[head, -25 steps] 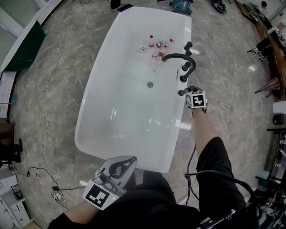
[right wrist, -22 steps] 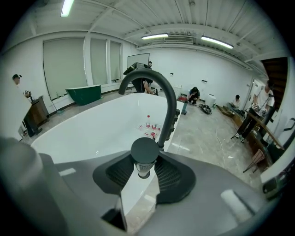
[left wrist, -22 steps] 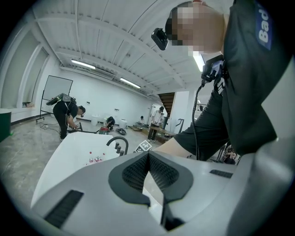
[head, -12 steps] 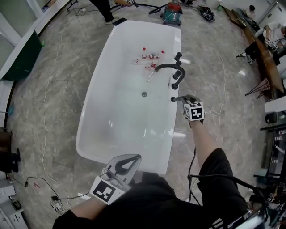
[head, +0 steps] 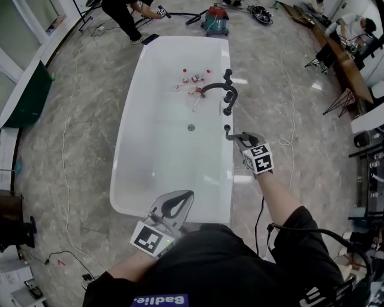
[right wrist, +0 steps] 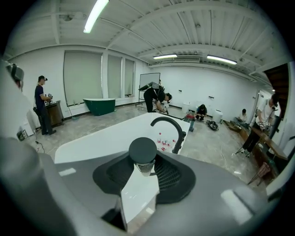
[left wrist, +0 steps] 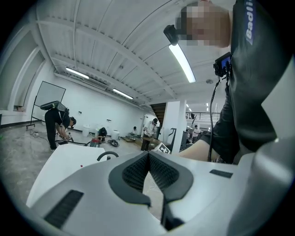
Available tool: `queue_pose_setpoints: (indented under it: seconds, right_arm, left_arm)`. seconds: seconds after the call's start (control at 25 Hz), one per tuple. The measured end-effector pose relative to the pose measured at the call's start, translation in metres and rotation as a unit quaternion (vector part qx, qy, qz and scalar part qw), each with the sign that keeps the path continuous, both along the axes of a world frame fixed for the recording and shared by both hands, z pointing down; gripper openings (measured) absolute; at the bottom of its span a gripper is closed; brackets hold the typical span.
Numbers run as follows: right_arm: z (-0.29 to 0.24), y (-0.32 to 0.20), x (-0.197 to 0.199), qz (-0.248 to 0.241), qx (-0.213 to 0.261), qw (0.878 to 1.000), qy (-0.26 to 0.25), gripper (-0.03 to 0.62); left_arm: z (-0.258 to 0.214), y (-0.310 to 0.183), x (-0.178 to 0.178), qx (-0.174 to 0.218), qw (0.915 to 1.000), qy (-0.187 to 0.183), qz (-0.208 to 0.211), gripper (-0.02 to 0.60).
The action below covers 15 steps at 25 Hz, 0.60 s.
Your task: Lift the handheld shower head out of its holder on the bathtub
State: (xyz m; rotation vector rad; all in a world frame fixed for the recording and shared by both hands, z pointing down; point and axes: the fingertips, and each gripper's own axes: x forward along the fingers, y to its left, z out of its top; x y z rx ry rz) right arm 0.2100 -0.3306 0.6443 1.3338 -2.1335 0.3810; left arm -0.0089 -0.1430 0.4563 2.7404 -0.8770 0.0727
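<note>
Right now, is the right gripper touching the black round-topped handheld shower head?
Touching. The right gripper view shows the right gripper with both pads pressed against the neck of the black handheld shower head.

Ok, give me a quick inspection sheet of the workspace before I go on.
Surface: white bathtub, black faucet on its right rim.
Job's things: handheld shower head gripped, apparently held above the rim.
Clutter: small bottles lying in the bathtub near the faucet.
Grippers: right gripper shut on the handheld shower head; left gripper shut, empty, by the bathtub's near end.
Cables: white cable on the floor left of the bathtub, another on the right.
Surroundings: stone-look floor, vacuum cleaner and a person beyond the far end.
</note>
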Motion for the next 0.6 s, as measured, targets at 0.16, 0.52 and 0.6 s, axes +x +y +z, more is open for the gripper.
queue_pose_setpoints:
  seconds: [0.16, 0.52, 0.6]
  right_arm:
    - [-0.025, 0.041, -0.020, -0.018, 0.012, 1.000, -0.016, 0.132]
    - [-0.069, 0.114, -0.057, 0.002, 0.014, 0.996, -0.082, 0.133]
    - [-0.082, 0.127, -0.067, 0.000, 0.019, 0.995, -0.101, 0.133]
  left_arm:
    - [-0.010, 0.003, -0.001, 0.008, 1.0000, 0.005, 0.001, 0.005]
    - [-0.028, 0.010, 0.002, 0.029, 0.9989, 0.024, 0.029, 0.005]
    - [-0.029, 0.014, 0.005, 0.025, 0.9985, 0.030, 0.039, 0.005]
